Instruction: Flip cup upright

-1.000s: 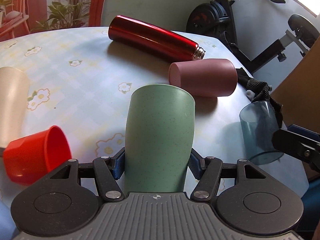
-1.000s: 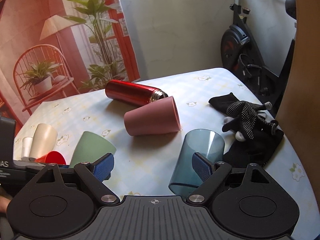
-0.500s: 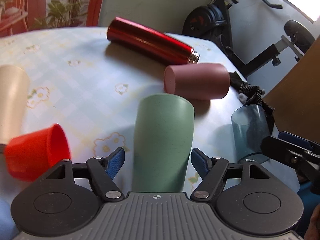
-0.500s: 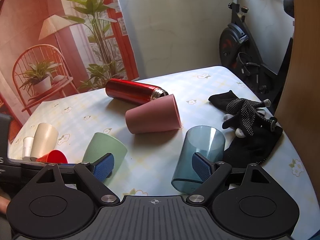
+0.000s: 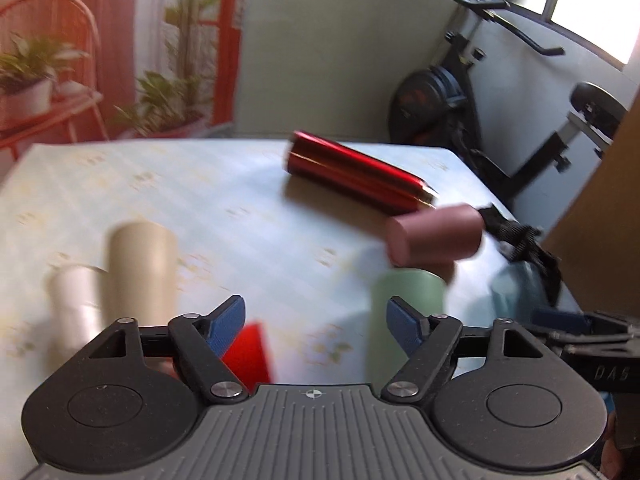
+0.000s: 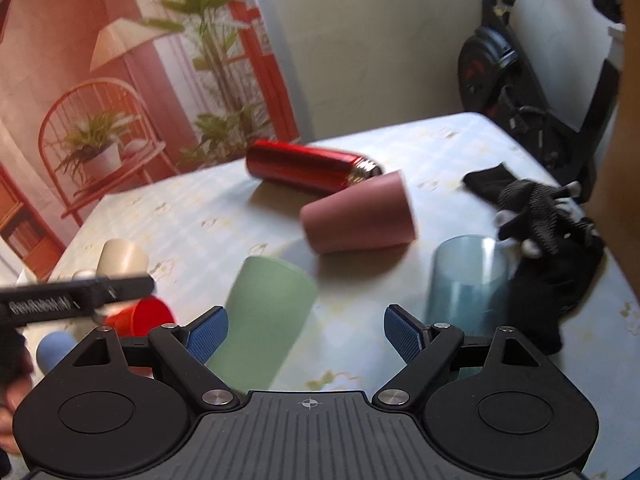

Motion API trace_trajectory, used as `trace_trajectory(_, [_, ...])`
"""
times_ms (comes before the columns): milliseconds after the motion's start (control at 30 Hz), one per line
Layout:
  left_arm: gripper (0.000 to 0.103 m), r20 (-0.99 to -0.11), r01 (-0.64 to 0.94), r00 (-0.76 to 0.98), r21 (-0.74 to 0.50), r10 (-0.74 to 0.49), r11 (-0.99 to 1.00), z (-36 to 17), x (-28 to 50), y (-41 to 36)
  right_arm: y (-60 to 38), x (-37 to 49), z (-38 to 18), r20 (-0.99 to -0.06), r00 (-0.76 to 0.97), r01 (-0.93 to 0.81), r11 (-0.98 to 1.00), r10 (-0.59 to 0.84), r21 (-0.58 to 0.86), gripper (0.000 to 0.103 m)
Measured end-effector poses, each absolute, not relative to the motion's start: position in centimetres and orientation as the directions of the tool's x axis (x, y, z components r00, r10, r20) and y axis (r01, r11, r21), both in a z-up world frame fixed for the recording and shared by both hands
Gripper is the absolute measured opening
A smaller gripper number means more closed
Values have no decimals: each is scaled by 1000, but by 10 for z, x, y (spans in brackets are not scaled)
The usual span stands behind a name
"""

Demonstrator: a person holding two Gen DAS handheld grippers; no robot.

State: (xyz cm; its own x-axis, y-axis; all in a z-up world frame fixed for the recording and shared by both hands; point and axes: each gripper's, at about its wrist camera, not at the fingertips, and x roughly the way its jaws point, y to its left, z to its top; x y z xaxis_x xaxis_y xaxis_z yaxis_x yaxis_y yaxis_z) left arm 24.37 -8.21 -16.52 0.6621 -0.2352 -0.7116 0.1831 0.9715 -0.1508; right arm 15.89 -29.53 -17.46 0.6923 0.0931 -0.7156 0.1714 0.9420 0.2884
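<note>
**Both tongs spread wide, green cup standing mouth-down on the table**

The left tongs (image 5: 316,322) are spread wide with nothing between the blue pads. Just past the right-hand pad stands the speckled pale green plastic cup (image 5: 404,320), mouth down and base up on the flowered light-blue tablecloth (image 5: 224,216); the view is blurred. Near the left-hand pad lies a small red plastic cup (image 5: 248,354) on its side. Further left stand a tall beige cup (image 5: 142,276) and a whitish cup (image 5: 74,304) beside it.

The right tongs (image 6: 306,330) are also wide apart and hold nothing. The green cup (image 6: 264,316) stands near their left pad, and a clear blue-tinted plastic tumbler (image 6: 466,284) stands mouth-down near the right pad. Beyond both, a dusty pink cup (image 6: 358,214) lies on its side, and behind it a shiny red metal flask (image 6: 304,168) lies flat. On the right, black gloves (image 6: 548,248) lie bunched just beside the tumbler. An exercise bike (image 6: 520,80) stands far right, off the table.
</note>
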Motion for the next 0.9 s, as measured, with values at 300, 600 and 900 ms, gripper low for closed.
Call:
trace_trajectory(300, [82, -672, 159, 724, -52, -153, 986, -145, 241, -53, -276, 206, -189, -752, 639, 172, 924, 161, 343, 83])
trace_trajectory(600, [82, -683, 140, 714, -77, -154, 987, -153, 245, -39, -293, 232, -213, -815, 549, 324, 852, 185, 411, 82])
trace_trajectory(900, [82, -697, 146, 698, -86, -164, 986, -158, 244, -39, -298, 237, -227, -836, 515, 364, 835, 189, 413, 68])
